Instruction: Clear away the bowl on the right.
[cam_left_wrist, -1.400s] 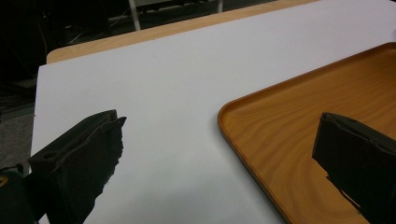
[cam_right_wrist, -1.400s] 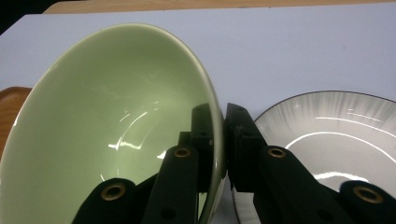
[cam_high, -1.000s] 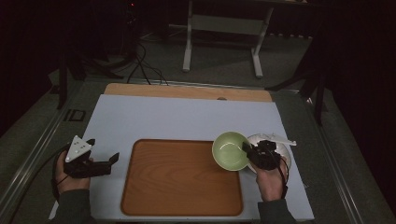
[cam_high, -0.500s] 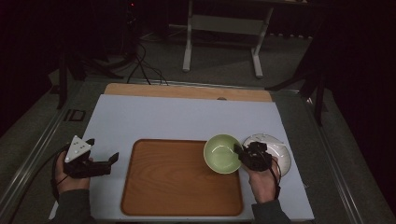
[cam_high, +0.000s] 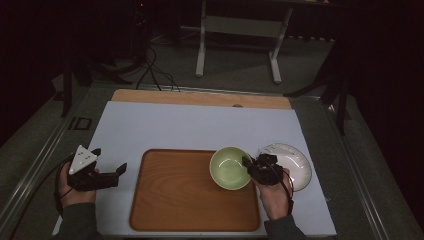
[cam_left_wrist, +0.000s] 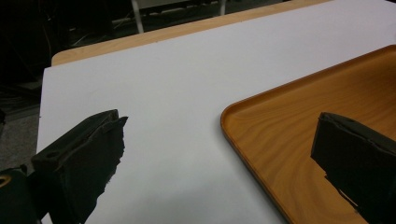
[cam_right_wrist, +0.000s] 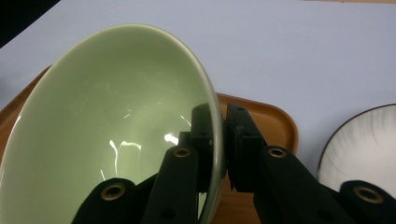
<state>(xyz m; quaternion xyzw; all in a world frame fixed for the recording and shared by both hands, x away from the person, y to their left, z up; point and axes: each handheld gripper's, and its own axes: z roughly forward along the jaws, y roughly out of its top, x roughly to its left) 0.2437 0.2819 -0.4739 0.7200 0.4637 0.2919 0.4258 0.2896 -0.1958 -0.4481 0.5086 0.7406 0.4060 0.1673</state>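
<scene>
A pale green bowl (cam_high: 229, 167) hangs over the right end of the wooden tray (cam_high: 180, 200), and my right gripper (cam_high: 249, 168) is shut on its right rim. In the right gripper view the two jaws pinch the rim of the green bowl (cam_right_wrist: 107, 116), one inside and one outside, above the tray's corner (cam_right_wrist: 275, 121). My left gripper (cam_high: 120, 170) rests in a hand left of the tray, open with nothing between its fingers. In the left gripper view its black fingers (cam_left_wrist: 88, 149) stand wide apart over the white mat (cam_left_wrist: 177, 93) and the tray's corner (cam_left_wrist: 261, 135).
A white plate (cam_high: 292, 162) with a dark rim lies on the mat right of the tray, partly behind my right hand; it also appears as the plate (cam_right_wrist: 364, 149) in the right gripper view. The white mat (cam_high: 190, 125) covers a wooden table (cam_high: 200, 98). A stand and cables lie beyond.
My right gripper has carried the green bowl leftward, from beside the white plate to over the tray's right end. The left gripper has not moved.
</scene>
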